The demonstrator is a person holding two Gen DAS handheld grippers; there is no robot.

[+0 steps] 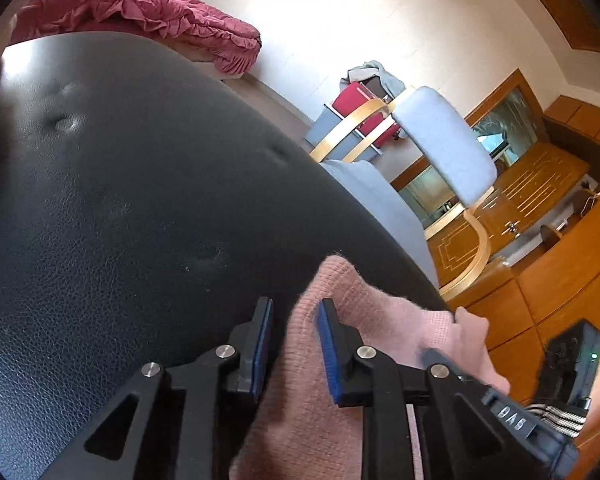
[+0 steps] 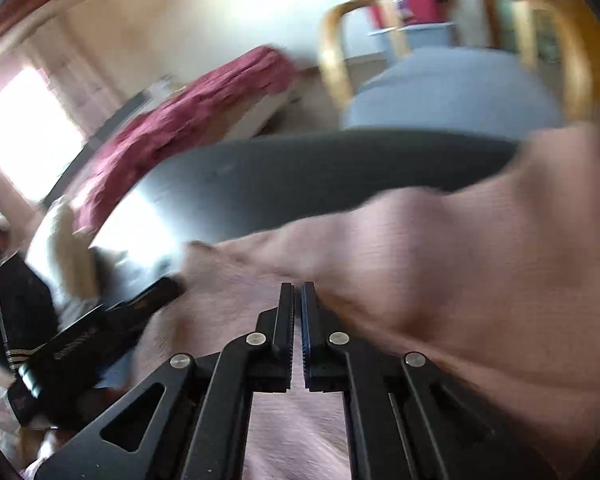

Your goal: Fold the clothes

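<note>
The pink knit sweater (image 1: 340, 360) lies bunched on the black leather seat (image 1: 120, 200), no neat fold showing. The left tool (image 1: 294, 344) gapes around a ridge of it; the right tool (image 2: 297, 320) is pinched nearly closed, and whether on knit I cannot tell.

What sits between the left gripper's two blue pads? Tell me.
A fold of the pink knit sweater runs up between the open left gripper fingers, over the black leather surface; the left wrist view shows it.

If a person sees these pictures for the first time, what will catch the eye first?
First comes the pink sweater, soft and fuzzy, lying on the big black leather surface that fills the left wrist view. The left tool is open, with a fold of the sweater between its blue pads. In the blurred right view, the right tool is almost closed over the same sweater.
</note>
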